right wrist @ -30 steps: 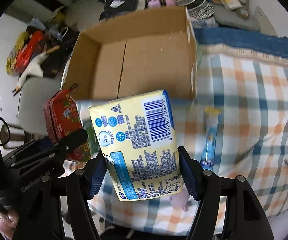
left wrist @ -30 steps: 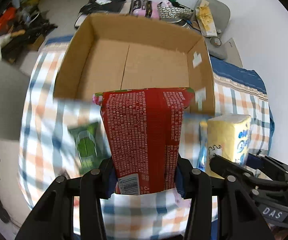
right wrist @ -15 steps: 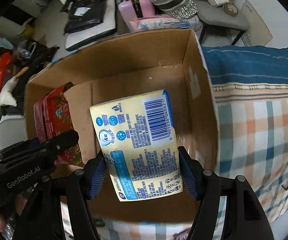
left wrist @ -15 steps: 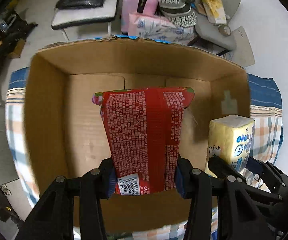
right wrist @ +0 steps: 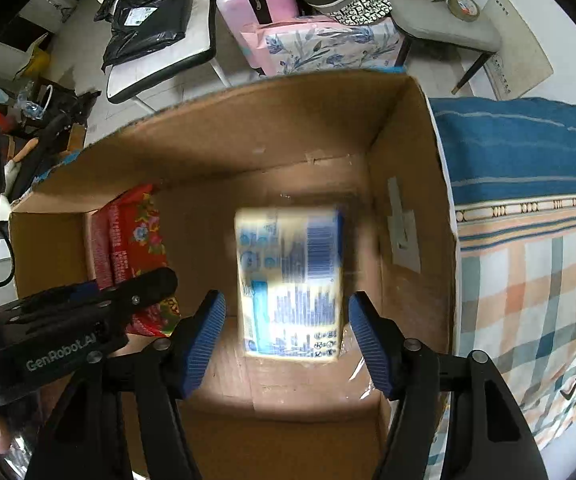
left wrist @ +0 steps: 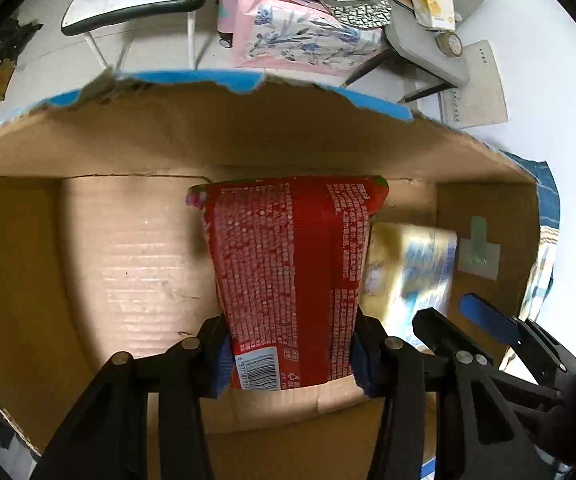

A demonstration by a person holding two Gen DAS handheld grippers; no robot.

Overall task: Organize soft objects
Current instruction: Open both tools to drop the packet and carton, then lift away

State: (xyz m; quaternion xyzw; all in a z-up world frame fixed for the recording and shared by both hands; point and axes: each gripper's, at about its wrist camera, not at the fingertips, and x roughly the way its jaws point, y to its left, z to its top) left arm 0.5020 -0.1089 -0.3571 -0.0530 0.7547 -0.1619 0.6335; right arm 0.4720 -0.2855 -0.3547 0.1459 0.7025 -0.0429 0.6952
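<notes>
The cardboard box (right wrist: 403, 184) is showing plain brown, its torn rim edged in blue; the red pack (left wrist: 291, 276) is carrying white print and a floral side; the yellow pack (right wrist: 289, 280) is bearing blue print; the tablecloth (right wrist: 535, 280) is showing orange, teal and white checks under a blue stripe; gripper pads (right wrist: 204, 340) are showing blue

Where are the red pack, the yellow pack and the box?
red pack (left wrist: 288, 280), left wrist view, middle of its printed back
yellow pack (right wrist: 291, 280), right wrist view, middle of its printed face
box (right wrist: 407, 160), right wrist view, inner right wall
</notes>
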